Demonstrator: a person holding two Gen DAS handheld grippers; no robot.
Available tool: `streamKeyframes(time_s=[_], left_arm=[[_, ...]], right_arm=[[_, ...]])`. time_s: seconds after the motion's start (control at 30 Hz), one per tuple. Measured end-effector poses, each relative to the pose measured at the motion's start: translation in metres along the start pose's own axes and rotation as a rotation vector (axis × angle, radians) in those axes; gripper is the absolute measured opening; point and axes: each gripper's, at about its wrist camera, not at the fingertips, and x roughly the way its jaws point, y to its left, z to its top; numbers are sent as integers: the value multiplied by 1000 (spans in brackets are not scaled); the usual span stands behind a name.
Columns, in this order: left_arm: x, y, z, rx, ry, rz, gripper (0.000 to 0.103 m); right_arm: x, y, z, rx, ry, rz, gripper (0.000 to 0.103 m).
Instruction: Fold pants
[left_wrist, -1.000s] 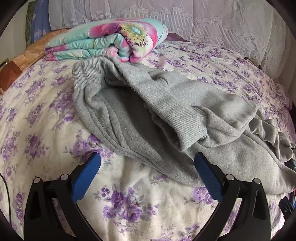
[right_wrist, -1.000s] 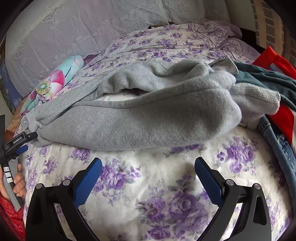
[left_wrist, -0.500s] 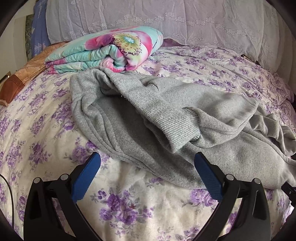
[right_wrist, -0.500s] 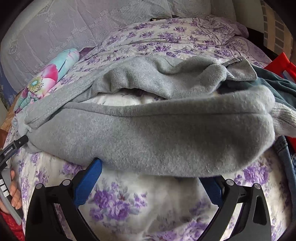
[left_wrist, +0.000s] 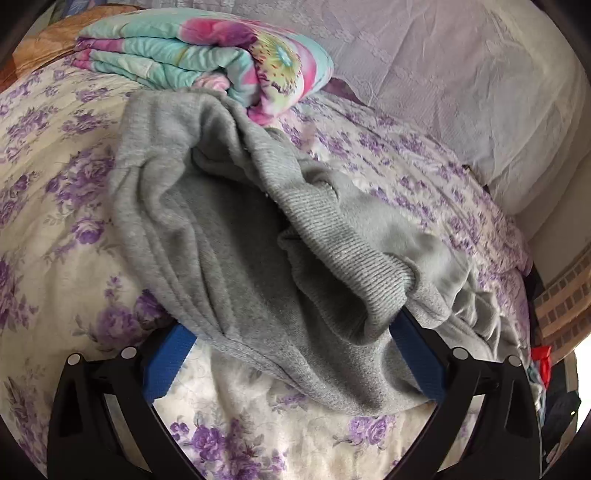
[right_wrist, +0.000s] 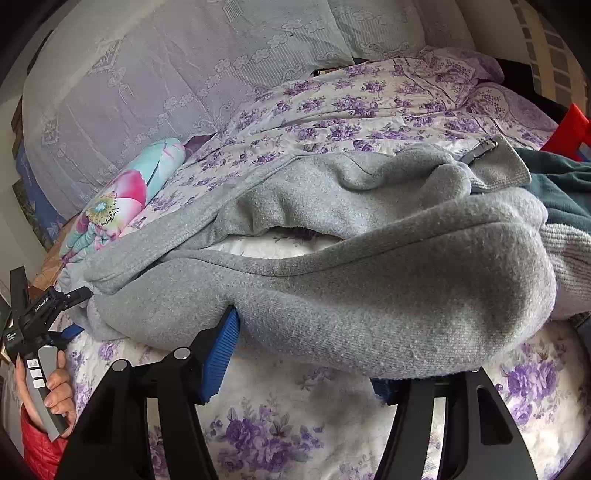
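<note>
- Since half a second ago both grippers have pushed in toward the grey pants (left_wrist: 258, 258): the cloth that lay ahead of the left jaws now drapes over both blue pads, and the right jaws have narrowed around the fold in front of them.
- The left wrist view shows the left gripper (left_wrist: 291, 354) with its jaws spread wide; the ribbed waistband (left_wrist: 332, 243) sits between them and covers the pad tips, and nothing is pinched.
- The right wrist view alone shows the right gripper (right_wrist: 306, 354) partly closed, with a thick rolled fold of the pants (right_wrist: 388, 295) between its jaws. The left pad presses the cloth; the right pad is almost fully buried beneath it, so I cannot tell whether the grip is firm.
- Only the right view shows the person's left hand (right_wrist: 55, 387) on the other gripper's handle, far to the left of the jaws.
- The pants lie crumpled on the floral bed (left_wrist: 66, 221), fleecy, with a ribbed cuff (right_wrist: 569, 258) to the right of the right jaws.
- Beyond the left jaws a folded flowered quilt (left_wrist: 221, 62) touches the pants' far edge; a dark green garment (right_wrist: 557, 192) lies beyond and to the right of the right jaws, cut off by the frame.
</note>
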Motion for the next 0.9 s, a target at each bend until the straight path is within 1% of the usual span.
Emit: streamKeyframes(time_s=[0.03, 0.17, 0.27, 0.37, 0.43, 0.5, 0.57, 0.63, 0.7, 0.73, 0.83, 0.9], left_arm=[[-4, 5, 2, -33, -25, -14, 99], [-6, 16, 8, -86, -55, -42, 99], [-12, 23, 9, -98, -75, -16, 98], [-22, 27, 0, -125, -67, -64, 98], [-22, 21, -4, -117, -34, -111, 98], [-16, 10, -6, -87, 21, -150, 98], [-7, -2, -8, -61, 70, -148, 98], [2, -13, -8, -59, 120, -149, 98], [4, -23, -5, -58, 164, -87, 98], [1, -27, -4, -67, 178, -80, 98], [-18, -32, -3, -78, 178, -78, 98], [-31, -36, -3, -74, 153, -87, 98]], right_arm=[[-1, -2, 0, 8, -1, 7, 59], [-4, -3, 0, 15, -11, 18, 58], [-4, -3, 0, 13, -10, 18, 58], [-3, -3, 0, 21, 2, 20, 59], [-2, -2, 0, 15, 5, 13, 59], [-1, -1, -1, 11, 11, 9, 61], [0, -3, 0, 17, 19, 16, 62], [1, -4, 0, 23, 28, 20, 65], [3, -4, 0, 24, 37, 23, 66], [3, -4, 0, 26, 39, 25, 66], [4, -5, 0, 33, 47, 34, 67], [5, -5, 0, 39, 56, 42, 69]])
